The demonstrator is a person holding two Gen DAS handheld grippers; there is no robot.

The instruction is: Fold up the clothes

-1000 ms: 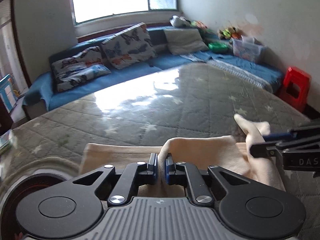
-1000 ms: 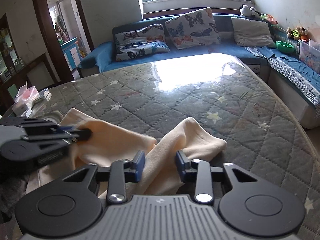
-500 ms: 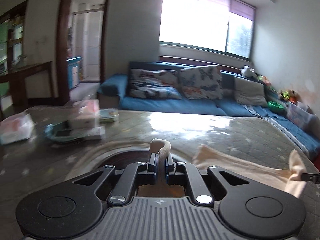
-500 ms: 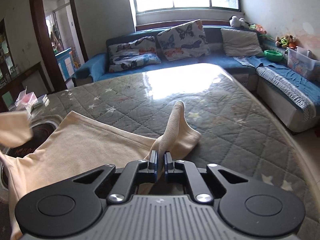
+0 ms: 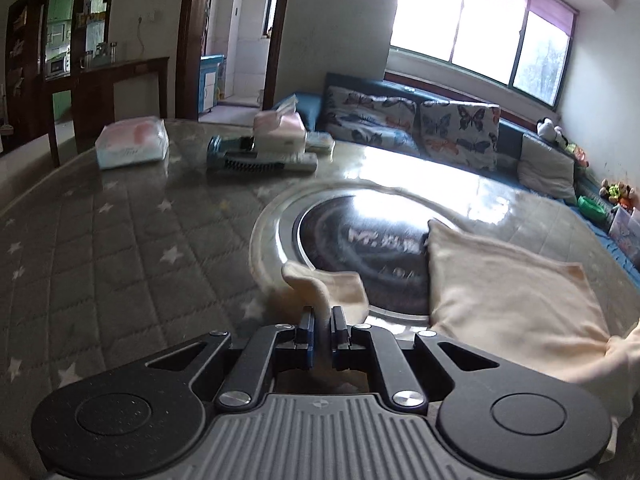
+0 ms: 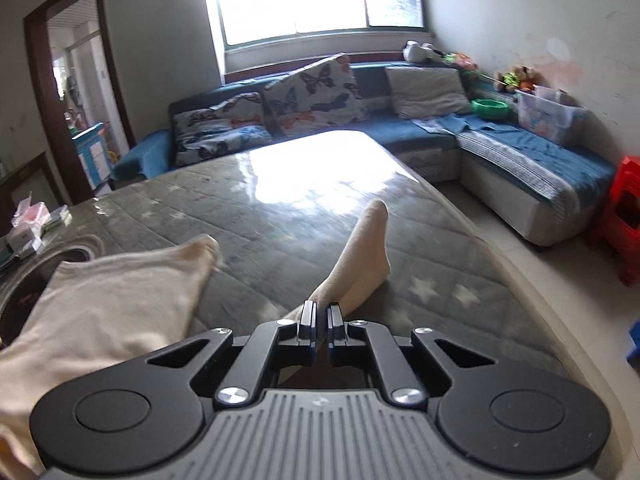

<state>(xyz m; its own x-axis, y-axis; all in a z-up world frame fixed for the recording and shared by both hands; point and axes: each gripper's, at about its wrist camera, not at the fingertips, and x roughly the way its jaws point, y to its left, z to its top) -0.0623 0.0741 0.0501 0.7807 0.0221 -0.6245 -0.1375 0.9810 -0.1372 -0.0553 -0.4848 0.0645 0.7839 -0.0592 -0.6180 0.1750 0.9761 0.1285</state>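
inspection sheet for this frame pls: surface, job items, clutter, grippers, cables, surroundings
Surface: quilted star-pattern table cover with a round inset hob.
Job's things: cream garment, spread partly over the hob, pinched at two ends.
Clutter: tissue pack, tissue box, comb at the table's far side.
Grippers: left hand-held gripper shut on a fold of the garment; right hand-held gripper shut on the garment, its jaws just closed.
Cables: nothing seen.
Surroundings: blue sofa with butterfly cushions, window, doorway, red stool.
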